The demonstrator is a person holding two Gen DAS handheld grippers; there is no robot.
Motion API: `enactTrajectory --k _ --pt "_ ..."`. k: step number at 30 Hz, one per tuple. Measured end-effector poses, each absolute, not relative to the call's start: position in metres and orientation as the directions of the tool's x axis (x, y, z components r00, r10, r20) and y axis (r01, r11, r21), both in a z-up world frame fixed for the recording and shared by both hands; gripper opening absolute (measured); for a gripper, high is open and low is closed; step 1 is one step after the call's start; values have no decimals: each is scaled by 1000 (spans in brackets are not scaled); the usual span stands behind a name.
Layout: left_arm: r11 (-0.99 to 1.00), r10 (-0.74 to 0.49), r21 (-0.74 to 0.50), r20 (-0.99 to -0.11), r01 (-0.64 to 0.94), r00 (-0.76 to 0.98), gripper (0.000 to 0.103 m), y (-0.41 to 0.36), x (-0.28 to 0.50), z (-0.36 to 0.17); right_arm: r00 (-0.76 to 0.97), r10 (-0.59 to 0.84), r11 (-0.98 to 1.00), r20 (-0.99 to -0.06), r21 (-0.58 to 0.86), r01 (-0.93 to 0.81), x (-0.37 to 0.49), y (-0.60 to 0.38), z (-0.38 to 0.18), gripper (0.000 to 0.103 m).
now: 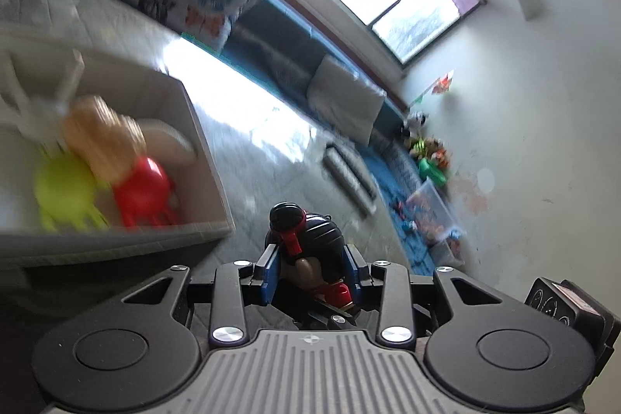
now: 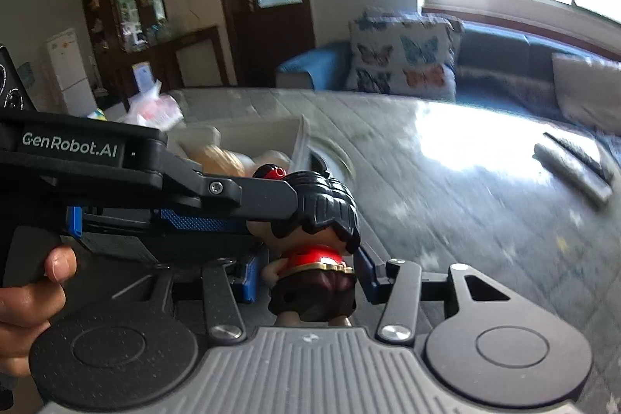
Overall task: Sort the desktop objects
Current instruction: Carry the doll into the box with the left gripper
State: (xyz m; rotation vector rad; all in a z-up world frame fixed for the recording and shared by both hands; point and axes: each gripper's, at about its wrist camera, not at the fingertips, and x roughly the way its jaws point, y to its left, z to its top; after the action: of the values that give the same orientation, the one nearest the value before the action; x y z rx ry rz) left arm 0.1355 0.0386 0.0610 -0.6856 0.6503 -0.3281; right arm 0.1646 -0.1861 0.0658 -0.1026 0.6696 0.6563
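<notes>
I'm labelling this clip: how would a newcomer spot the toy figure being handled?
Find the grey table before the window; beside its white bin of bright toys, two grippers meet. Between their fingers sits the figurine: black ridged hair, red top, brown shorts, unlike the plain-coloured toys binned nearby.

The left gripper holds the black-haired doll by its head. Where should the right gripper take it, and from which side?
Grip the doll at its red torso, coming in level with one finger on each flank. The left gripper occupies the large round head, and the torso below is narrower, so the pads probably seat well. The right gripper straddles it there; contact is unclear.
</notes>
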Motion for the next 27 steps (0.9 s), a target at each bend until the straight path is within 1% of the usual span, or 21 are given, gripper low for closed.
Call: enactTrajectory --k 5,10,18,27 --pt "763 -402 -645 -424 42 812 38 82 121 84 572 592 741 -567 103 -664 167 -137 85 49" --pt "795 -318 -606 -450 -24 835 38 131 117 95 514 649 680 -561 126 -722 179 -77 90 49" --pt "795 -248 -589 -532 -143 810 39 196 131 75 404 676 638 -616 215 -740 208 -1 67 49" --pt "799 -244 -564 -620 -208 746 39 220 151 44 305 644 652 -702 293 -700 234 34 29 49"
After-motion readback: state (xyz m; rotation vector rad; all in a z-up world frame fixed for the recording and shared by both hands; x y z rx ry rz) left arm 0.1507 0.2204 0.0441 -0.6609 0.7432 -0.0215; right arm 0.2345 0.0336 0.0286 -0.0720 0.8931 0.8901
